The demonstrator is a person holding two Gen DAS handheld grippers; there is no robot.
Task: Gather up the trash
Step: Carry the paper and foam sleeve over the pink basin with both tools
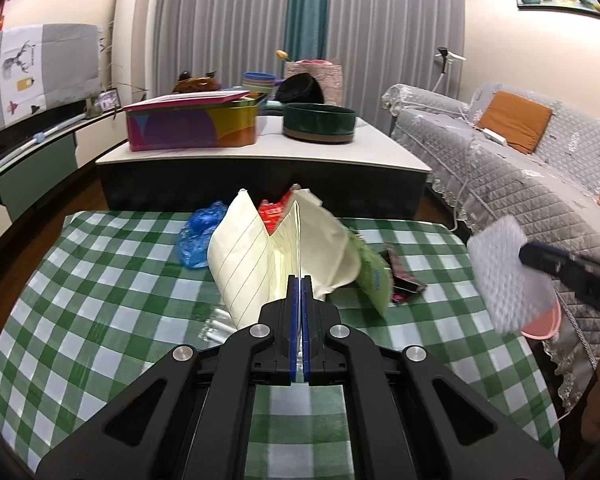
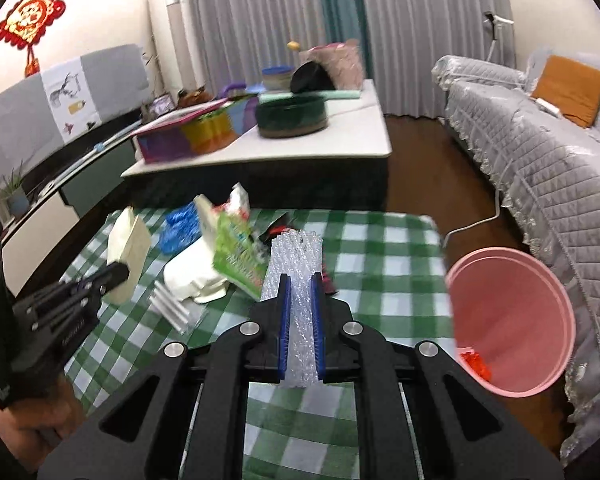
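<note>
Left gripper [image 1: 300, 280] is pinching lined paper [image 1: 256, 248] tight; right gripper [image 2: 300, 280] is clamping bubble wrap [image 2: 296, 256] near the pink bin [image 2: 540, 300].

A table under a green-and-white checked cloth [image 2: 384, 256] carries the trash: a blue plastic bag [image 1: 198, 236] toward its far edge, a green wrapper [image 2: 236, 256] leaning on a cream paper lump [image 2: 196, 276], a dark pink-printed wrapper [image 1: 404, 280], and clear plastic strips [image 2: 170, 306]. Just beside its right edge, a pink bin [image 2: 512, 320] stands on the floor [image 2: 424, 184].
</note>
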